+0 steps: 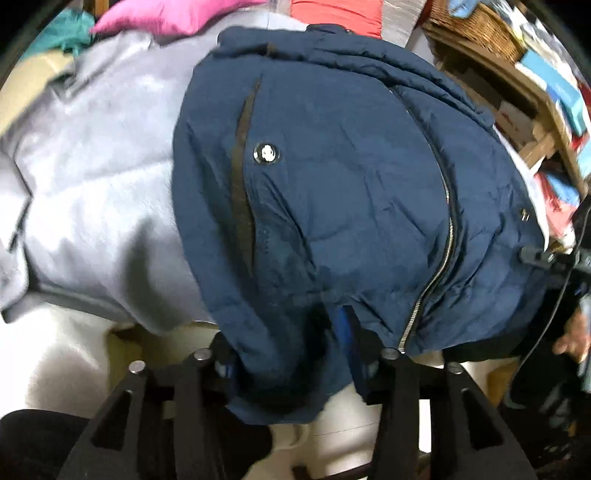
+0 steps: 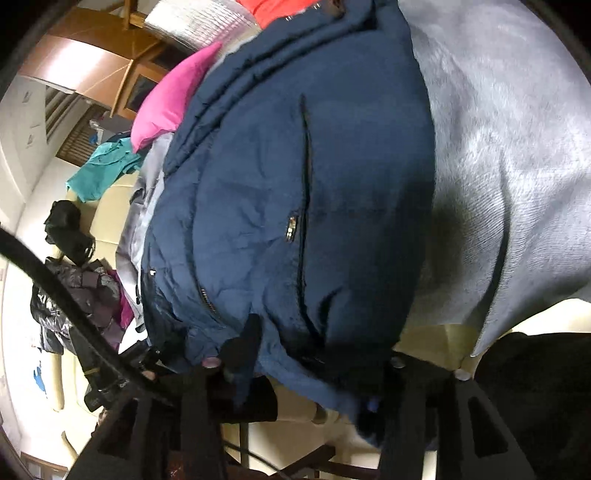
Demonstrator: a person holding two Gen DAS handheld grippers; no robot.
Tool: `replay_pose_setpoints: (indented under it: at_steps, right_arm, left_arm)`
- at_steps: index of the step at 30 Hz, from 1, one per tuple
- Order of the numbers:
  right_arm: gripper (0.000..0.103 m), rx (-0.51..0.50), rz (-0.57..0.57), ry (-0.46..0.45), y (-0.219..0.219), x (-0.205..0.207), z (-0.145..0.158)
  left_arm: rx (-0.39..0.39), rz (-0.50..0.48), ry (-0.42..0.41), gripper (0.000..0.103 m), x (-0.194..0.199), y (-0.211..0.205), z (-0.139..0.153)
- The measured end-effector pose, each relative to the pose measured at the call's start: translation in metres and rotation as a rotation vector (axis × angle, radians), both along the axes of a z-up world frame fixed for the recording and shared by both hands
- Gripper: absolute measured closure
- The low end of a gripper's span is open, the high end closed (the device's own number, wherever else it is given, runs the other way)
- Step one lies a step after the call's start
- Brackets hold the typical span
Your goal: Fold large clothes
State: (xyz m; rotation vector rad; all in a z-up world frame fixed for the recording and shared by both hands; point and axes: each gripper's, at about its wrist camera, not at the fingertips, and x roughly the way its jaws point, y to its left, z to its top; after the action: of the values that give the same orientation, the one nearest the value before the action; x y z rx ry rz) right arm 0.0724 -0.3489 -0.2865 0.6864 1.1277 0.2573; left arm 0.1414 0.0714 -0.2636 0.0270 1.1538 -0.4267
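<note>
A navy padded jacket (image 1: 332,177) with a zip, a snap button and a dark pocket slit lies on a grey garment (image 1: 96,192). My left gripper (image 1: 295,350) is shut on the jacket's near hem, the cloth bunched between its fingers. In the right wrist view the same jacket (image 2: 295,184) fills the middle. My right gripper (image 2: 303,365) is shut on another part of the near hem, which droops over its fingers. The fingertips of both grippers are hidden by cloth.
The grey garment (image 2: 498,166) spreads under the jacket on a cream surface (image 2: 107,206). Pink (image 1: 166,14), teal (image 2: 99,173) and red (image 1: 332,14) clothes lie at the far side. Dark jackets (image 2: 74,280) are piled at the left. Wooden shelves (image 1: 517,85) stand at the right.
</note>
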Motion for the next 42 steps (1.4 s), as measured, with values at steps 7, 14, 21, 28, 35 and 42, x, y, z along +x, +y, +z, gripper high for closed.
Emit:
replay_pose_setpoints:
  at_steps: [7,14,21,28,35,42]
  right_arm:
    - [0.071,0.008,-0.015,-0.017,0.002,0.001,0.0]
    - [0.069,0.108,0.024,-0.104,0.006,-0.001,0.014]
    - [0.084,0.163,0.066,-0.219,0.008,-0.009,0.039]
    - [0.09,0.232,0.049,-0.314,0.003,-0.003,0.069]
    - [0.091,0.231,0.028,-0.427,-0.005,0.011,0.102]
    - [0.091,0.277,-0.099,-0.507,-0.04,0.05,0.131]
  left_arm:
    - [-0.074,0.032,0.009,0.059,0.009,0.01,-0.002]
    - [-0.119,0.003,0.011,0.05,0.006,0.007,-0.002]
    - [-0.32,0.01,-0.031,0.077,0.001,0.03,0.026]
    - [-0.395,0.019,-0.017,0.08,0.008,0.042,0.049]
    - [-0.436,0.004,-0.118,0.081,0.02,0.04,0.109]
    - [-0.497,0.093,-0.185,0.082,0.069,0.044,0.152]
